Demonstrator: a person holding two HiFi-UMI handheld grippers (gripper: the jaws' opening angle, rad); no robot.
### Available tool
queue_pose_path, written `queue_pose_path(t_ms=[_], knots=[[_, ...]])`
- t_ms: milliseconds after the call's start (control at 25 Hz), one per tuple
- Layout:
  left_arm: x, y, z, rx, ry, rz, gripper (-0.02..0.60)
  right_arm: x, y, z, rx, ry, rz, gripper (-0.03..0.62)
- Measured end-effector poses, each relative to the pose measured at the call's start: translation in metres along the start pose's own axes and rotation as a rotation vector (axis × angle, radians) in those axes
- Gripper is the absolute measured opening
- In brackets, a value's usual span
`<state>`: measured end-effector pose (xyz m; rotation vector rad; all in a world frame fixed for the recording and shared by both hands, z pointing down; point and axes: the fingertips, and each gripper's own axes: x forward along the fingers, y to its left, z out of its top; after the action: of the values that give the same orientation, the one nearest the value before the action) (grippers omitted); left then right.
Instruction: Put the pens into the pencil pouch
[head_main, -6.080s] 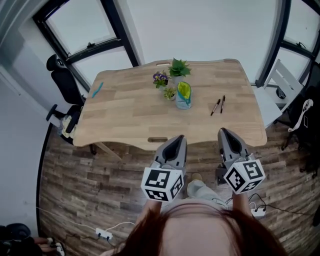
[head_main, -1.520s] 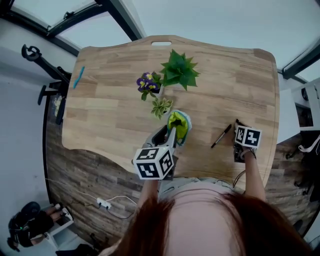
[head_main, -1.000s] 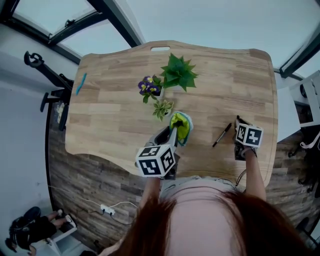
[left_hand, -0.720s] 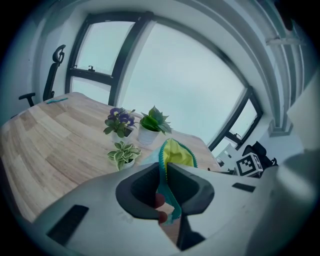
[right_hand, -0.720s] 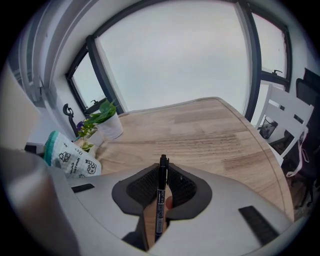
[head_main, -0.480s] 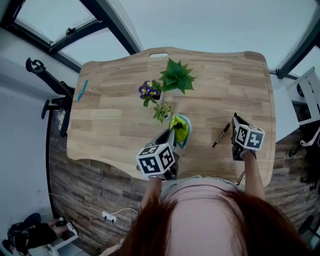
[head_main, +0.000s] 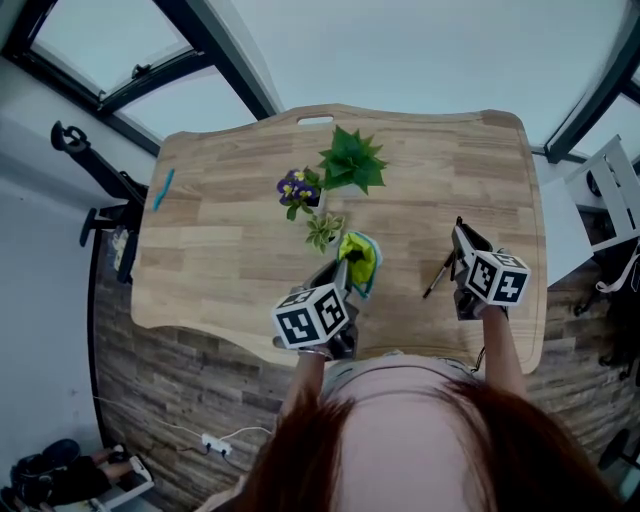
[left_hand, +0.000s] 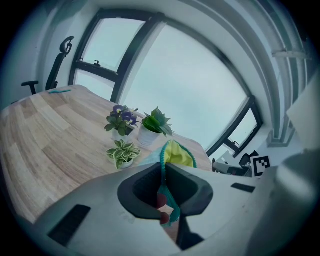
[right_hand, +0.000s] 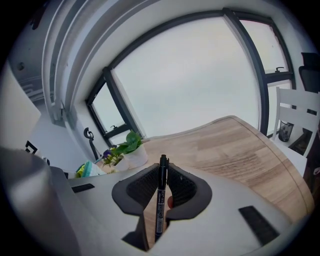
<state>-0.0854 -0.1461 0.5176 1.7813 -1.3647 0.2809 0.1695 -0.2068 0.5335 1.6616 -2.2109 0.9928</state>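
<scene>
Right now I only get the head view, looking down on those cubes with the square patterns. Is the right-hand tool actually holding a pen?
Observer: Yes. In the right gripper view, the right gripper has its jaws shut on a black pen, which stands upright between them.
Operator: And the left one, next to that green bag?
Observer: The left gripper view shows the left gripper pinching the pouch by its teal zipper edge. Its jaws have just been closing onto that edge.
</scene>
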Motion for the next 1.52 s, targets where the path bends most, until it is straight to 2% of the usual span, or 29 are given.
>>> queue_pose_path(t_ms=[560,920,1160,1400,1520], knots=[[0.009,-0.016,0.001,0.007,0.006,-0.059,0.023,0.001,0.056,0.023,0.063,-0.08,0.195,0.054],[0.01,-0.021,0.0,-0.008,0.008,-0.08,0.023,-0.005,0.099,0.049,0.132,-0.206,0.368,0.052],[0.011,-0.022,-0.001,-0.013,0.01,-0.087,0.023,-0.006,0.12,0.061,0.158,-0.248,0.447,0.052],[0.013,-0.025,0.001,-0.045,0.016,-0.108,0.023,-0.015,0.143,0.083,0.231,-0.337,0.567,0.052],[0.014,-0.026,0.002,-0.052,0.017,-0.112,0.023,-0.016,0.152,0.089,0.234,-0.361,0.608,0.052]])
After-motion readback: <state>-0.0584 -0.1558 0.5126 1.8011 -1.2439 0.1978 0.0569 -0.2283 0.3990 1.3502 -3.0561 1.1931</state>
